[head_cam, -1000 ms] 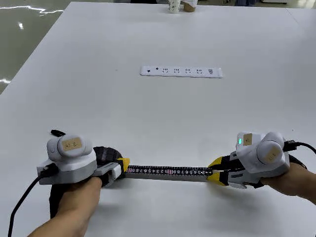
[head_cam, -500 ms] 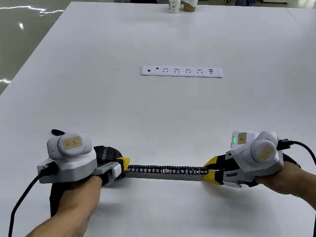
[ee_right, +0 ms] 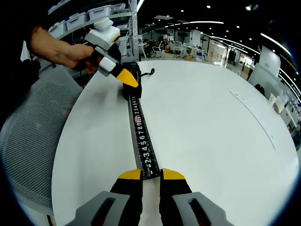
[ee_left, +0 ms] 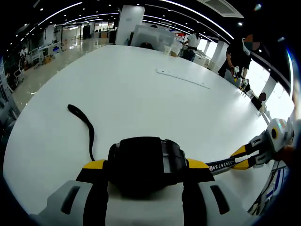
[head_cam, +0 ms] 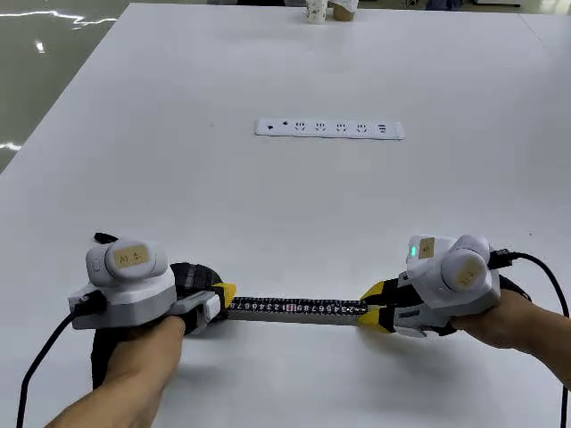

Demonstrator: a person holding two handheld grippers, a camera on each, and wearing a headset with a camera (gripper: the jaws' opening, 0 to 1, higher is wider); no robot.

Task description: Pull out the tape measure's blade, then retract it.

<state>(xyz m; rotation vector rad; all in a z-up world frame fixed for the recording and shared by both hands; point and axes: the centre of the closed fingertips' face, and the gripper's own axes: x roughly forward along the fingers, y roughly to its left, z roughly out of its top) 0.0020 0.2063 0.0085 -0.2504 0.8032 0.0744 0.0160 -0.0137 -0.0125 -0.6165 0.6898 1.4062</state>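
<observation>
The black tape measure case (head_cam: 190, 280) lies near the table's front left, and my left gripper (head_cam: 219, 298) is shut on it. In the left gripper view the case (ee_left: 144, 157) sits squeezed between the yellow-tipped jaws of the left gripper (ee_left: 146, 165), and its wrist strap (ee_left: 85, 125) trails off to the left. The dark numbered blade (head_cam: 296, 308) runs flat along the table to my right gripper (head_cam: 369, 307), which is shut on its end. From the right gripper (ee_right: 151, 175), the blade (ee_right: 140, 136) leads straight away to the case (ee_right: 133, 75).
A white power strip (head_cam: 328, 129) lies flat mid-table, far beyond the tape. Cups (head_cam: 326, 11) stand at the far edge. A grey mesh chair (ee_right: 33, 136) stands beside the table edge. Cables trail back from both grippers.
My right gripper has moved left toward the case with the blade's end in it, so the exposed blade is shorter. The left gripper and case have stayed put.
</observation>
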